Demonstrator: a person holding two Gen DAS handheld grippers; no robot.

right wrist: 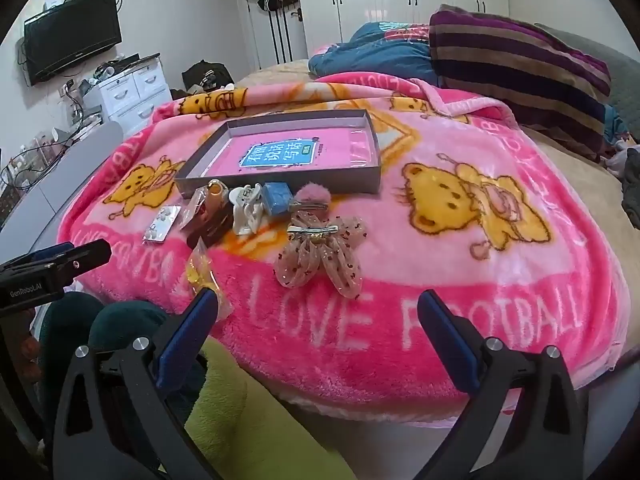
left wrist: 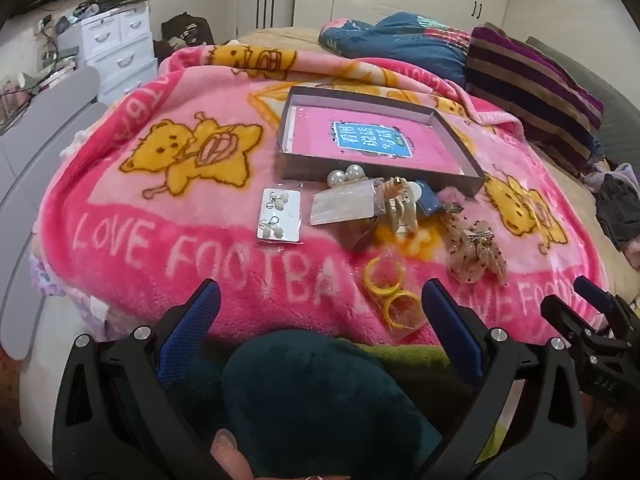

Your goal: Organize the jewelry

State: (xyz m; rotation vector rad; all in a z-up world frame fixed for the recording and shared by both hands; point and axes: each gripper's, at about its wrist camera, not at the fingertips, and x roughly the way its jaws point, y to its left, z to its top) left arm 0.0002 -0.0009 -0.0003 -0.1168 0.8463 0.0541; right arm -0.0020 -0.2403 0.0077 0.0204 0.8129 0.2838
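A shallow grey box (left wrist: 360,166) (right wrist: 280,184) with a pink book inside lies on the pink blanket. In front of it lie a card of pearl earrings (left wrist: 279,216) (right wrist: 162,224), two big pearls (left wrist: 346,175), a cream claw clip (left wrist: 402,206) (right wrist: 246,210), a blue pouch (right wrist: 277,197), a pink pompom clip (right wrist: 310,199), a dotted bow clip (left wrist: 476,250) (right wrist: 320,256) and bagged yellow hoops (left wrist: 390,290) (right wrist: 200,276). My left gripper (left wrist: 320,300) is open and empty, short of the hoops. My right gripper (right wrist: 318,310) is open and empty, short of the bow.
The pink bear blanket (left wrist: 180,248) (right wrist: 460,248) covers the bed's near end. Folded blue and striped bedding (right wrist: 500,60) lies at the back. White drawers (left wrist: 116,48) stand at left. A knee in dark fabric (left wrist: 320,400) sits below my left gripper.
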